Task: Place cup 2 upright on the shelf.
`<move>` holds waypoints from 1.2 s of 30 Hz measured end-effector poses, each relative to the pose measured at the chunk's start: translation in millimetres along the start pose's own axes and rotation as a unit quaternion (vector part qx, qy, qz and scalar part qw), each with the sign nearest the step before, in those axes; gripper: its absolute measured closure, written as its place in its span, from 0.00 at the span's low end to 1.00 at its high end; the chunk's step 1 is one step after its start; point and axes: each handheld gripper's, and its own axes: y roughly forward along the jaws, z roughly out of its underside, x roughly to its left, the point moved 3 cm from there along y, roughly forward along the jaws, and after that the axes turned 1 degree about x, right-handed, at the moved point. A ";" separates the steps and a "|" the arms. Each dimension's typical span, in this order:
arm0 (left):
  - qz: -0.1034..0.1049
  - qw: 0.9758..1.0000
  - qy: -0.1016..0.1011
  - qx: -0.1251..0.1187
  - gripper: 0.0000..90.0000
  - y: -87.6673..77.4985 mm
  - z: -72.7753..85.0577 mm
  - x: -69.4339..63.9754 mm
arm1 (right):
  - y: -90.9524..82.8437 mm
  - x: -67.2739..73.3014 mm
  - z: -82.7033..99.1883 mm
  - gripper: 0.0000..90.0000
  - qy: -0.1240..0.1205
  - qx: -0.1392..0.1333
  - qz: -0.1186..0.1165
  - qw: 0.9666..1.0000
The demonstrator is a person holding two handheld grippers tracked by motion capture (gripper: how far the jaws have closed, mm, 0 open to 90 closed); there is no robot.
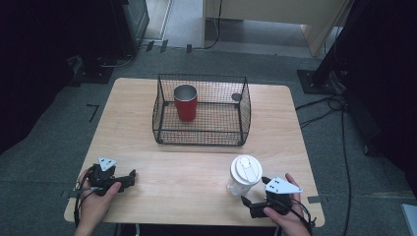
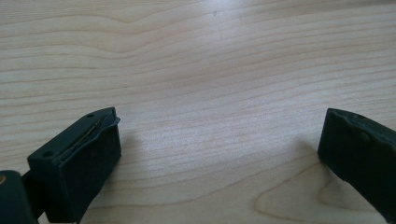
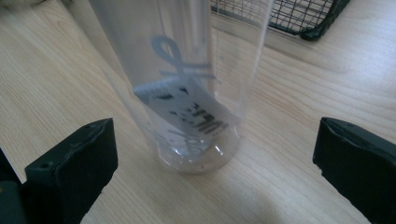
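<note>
The right tongs [image 1: 252, 195] stand wide open, empty, with the clear cup [image 3: 187, 93] just ahead of them and centred between the jaws, not yet touched. The cup stands upright on the table [image 1: 196, 172] with a white lid [image 1: 246, 168] on top; it looks empty, though the glare on its wall makes that hard to confirm. Beyond the cup, farther from the right tongs, sits a wire basket [image 1: 243, 105] holding a red cup [image 1: 186, 102]. The left tongs [image 2: 219, 154] rest open over bare table, well apart from the work. To grip well, the right tongs should slide forward level, close on the lower wall gently, since thin plastic may buckle, then lift straight up.
</note>
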 end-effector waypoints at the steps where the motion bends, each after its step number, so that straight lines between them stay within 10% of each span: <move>1: 0.000 1.000 0.000 0.000 0.00 0.0 0.0 0.0 | 0.2 1.0 -1.6 0.00 -0.002 0.000 -0.001 1.000; 36: 0.000 1.000 0.000 0.000 0.00 0.0 0.0 0.0 | 7.2 23.3 -57.2 0.09 0.020 -0.115 -0.004 0.993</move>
